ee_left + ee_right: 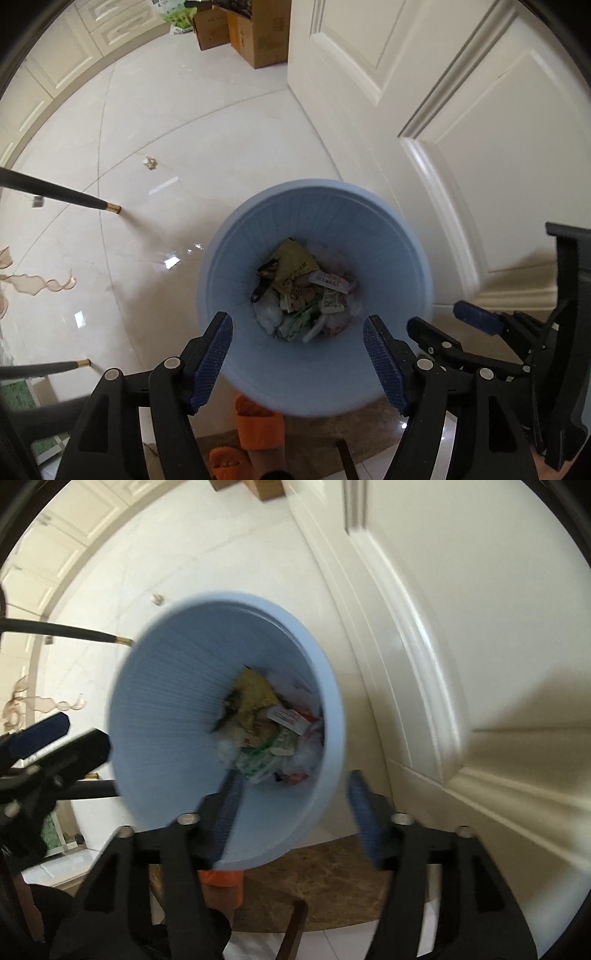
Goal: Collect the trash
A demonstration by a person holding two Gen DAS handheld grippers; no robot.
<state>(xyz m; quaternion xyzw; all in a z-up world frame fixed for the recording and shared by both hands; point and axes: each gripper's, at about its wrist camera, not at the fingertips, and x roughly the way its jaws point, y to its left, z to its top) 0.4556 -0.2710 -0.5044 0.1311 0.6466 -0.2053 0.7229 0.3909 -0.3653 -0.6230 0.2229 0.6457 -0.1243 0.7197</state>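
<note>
Both your tools, left tool and right tool, hang wide and empty over the blue bin on the floor by the door; next, fetch the scrap (approach squarely).

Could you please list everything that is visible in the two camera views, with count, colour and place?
waste bin: one, light blue, on the floor beside the door, below both grippers
trash: a mixed pile, yellow, white, green and red wrappers, at the bin's bottom
paper scrap: one, beige, on the floor beyond the bin
floor: glossy cream tiles
door: one, white, panelled, right of the bin
cardboard boxes: about three, brown, far end by the door
furniture legs: two, black with gold tips, at left
slippers: two, orange, near bottom edge, on the person's feet
left gripper: black, blue pads, open, nothing between
right gripper: black, blue pads, open, blurred
</note>
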